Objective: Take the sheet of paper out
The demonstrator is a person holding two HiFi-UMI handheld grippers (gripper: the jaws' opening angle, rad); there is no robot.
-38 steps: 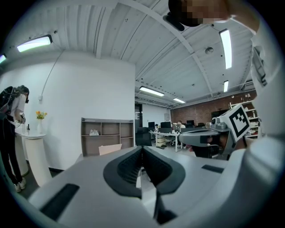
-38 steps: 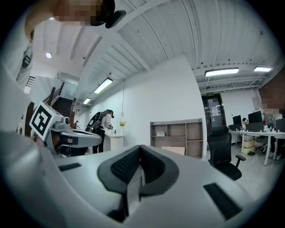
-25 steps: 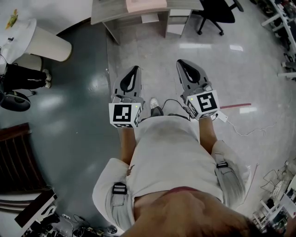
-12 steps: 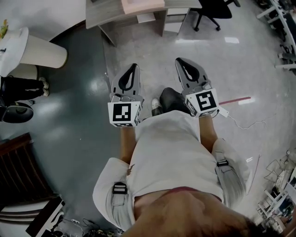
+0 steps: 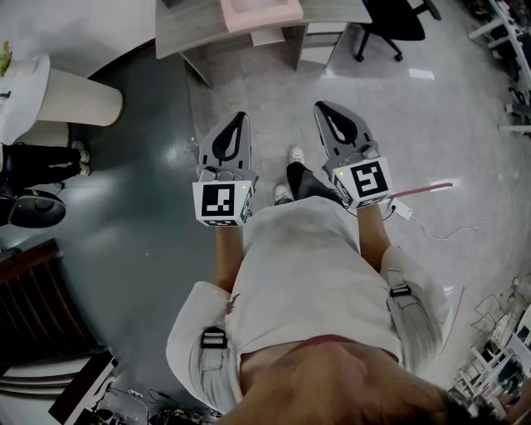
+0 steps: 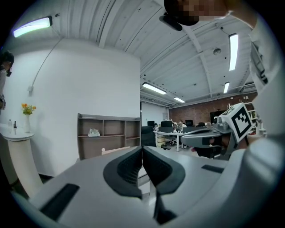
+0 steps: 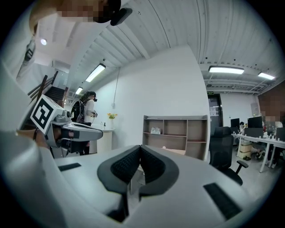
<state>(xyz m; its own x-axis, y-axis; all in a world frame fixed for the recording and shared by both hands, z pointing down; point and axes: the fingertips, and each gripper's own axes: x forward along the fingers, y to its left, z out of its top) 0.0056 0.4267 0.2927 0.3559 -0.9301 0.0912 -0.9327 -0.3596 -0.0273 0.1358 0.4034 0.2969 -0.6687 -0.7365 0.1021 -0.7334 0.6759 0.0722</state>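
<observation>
I see no loose sheet of paper in any view. A grey desk [image 5: 187, 29] stands ahead, with a shallow pinkish box [image 5: 260, 10] on its top. Both grippers are held level side by side above the floor, well short of the desk. My left gripper [image 5: 241, 119] is shut with nothing between its dark pads [image 6: 133, 167]. My right gripper [image 5: 319, 107] is shut and empty too, pads [image 7: 153, 165] touching. Each gripper view looks past the closed jaws to a brown open shelf unit [image 6: 107, 133] [image 7: 176, 133] against a white wall.
A black office chair [image 5: 398, 21] stands right of the desk. A white round pedestal table [image 5: 70, 83] and a standing person [image 5: 33, 141] are at the left. A cable and a red strip [image 5: 423, 191] lie on the floor at the right. Dark wooden furniture [image 5: 33, 307] fills the lower left.
The person has stepped forward, feet swapping under the grippers, and the floor has slid past. Both grippers were carried along, still shut and side by side.
</observation>
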